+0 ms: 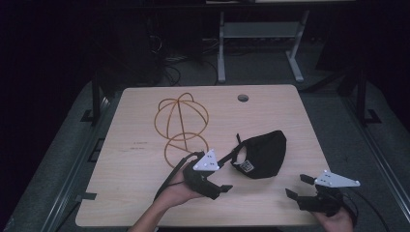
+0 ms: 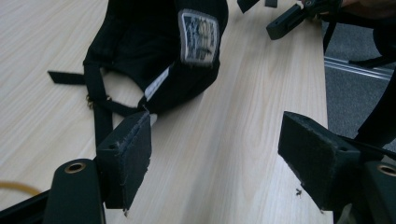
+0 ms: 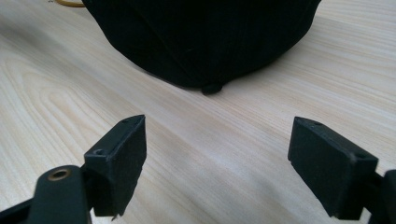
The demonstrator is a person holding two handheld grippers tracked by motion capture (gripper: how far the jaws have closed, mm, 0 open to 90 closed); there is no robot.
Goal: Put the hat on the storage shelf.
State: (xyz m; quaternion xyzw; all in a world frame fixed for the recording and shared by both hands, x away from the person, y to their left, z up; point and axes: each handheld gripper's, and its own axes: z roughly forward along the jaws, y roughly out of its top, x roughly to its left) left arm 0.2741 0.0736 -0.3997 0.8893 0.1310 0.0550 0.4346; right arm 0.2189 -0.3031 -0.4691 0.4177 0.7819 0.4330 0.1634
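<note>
Black cap [image 1: 261, 153] lies on the wooden table [image 1: 135, 164], right of centre, strap end toward the left gripper [image 1: 218, 182]. Left gripper just beside the cap's strap side, jaws wide apart, holding nothing. Right gripper [image 1: 299, 186] near the table's front right edge, jaws wide, empty. Gold wire cap frame [image 1: 181, 121] behind, apart from the cap.

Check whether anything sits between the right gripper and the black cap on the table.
Nothing visible does. In the right gripper view the right gripper stands open with bare wooden table running from its jaws up to the black cap. The high view shows the same open gap.
</note>
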